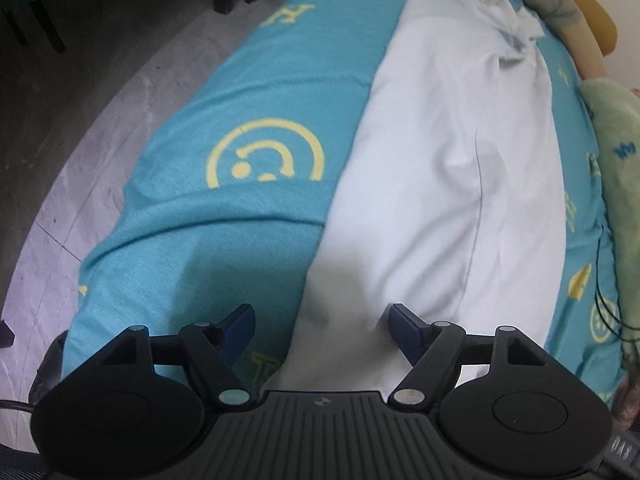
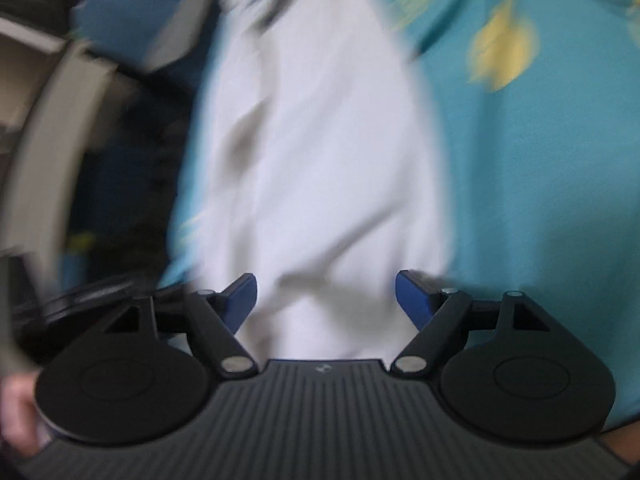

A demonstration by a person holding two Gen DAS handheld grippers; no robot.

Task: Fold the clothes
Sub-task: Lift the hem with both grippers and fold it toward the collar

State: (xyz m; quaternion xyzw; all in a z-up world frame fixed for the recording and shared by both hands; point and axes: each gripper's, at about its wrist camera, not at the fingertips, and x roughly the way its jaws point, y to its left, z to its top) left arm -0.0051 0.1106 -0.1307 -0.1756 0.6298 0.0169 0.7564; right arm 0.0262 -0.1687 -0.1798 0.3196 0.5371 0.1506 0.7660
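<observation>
Floor (image 1: 80,128) on the left, then a teal sheet (image 1: 224,220) with the white garment (image 1: 448,184) laid lengthwise along it. The left gripper (image 1: 322,324) hovers over its near end, jaws spread; the right gripper (image 2: 326,294), blurred, likewise spread above the cloth

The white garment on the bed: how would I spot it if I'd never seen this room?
Find the bed covered in a teal blanket printed with yellow symbols. Lying lengthwise along it is the white garment, a long, plain, pale strip with a bunched collar end at the far side. It is the only unprinted white cloth there; the green fabric beside it is fuzzy and coloured.
</observation>
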